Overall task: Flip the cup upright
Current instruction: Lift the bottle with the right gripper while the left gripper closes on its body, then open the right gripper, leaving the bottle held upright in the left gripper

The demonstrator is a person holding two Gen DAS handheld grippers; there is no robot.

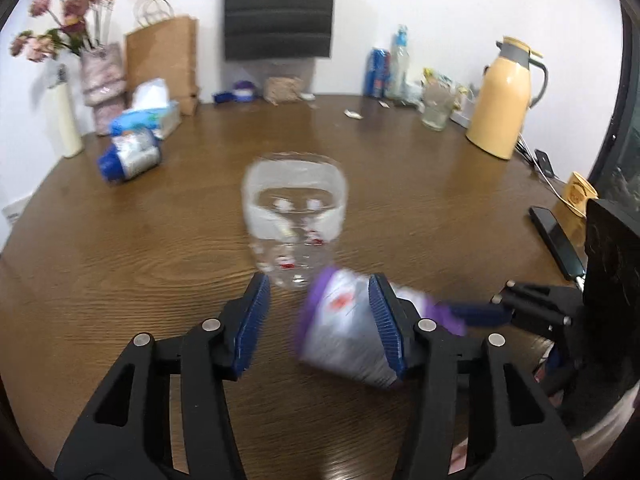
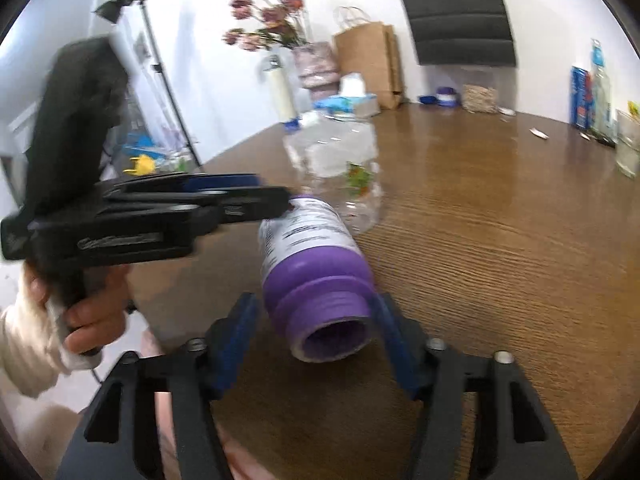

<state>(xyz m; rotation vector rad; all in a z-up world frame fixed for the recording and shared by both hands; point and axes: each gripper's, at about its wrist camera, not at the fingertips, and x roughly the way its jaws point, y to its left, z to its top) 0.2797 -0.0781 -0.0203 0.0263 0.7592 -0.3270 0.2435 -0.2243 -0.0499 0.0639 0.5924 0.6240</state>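
A purple and white cup (image 2: 316, 276) lies on its side on the brown table, its open purple mouth toward the right wrist camera. It also shows in the left wrist view (image 1: 344, 332), blurred. My right gripper (image 2: 316, 320) is open, its fingers on either side of the cup's neck. My left gripper (image 1: 320, 320) is open; its right finger (image 1: 386, 320) is against the cup's body. In the right wrist view the left gripper (image 2: 256, 196) reaches in from the left beside the cup's base.
A clear plastic jar (image 1: 294, 216) stands just beyond the cup. A cream thermos (image 1: 504, 100), a glass (image 1: 438, 106), a phone (image 1: 556, 240), a fallen can (image 1: 128, 156), a tissue box (image 1: 148, 114), a paper bag and flowers line the table's (image 1: 120, 260) edges.
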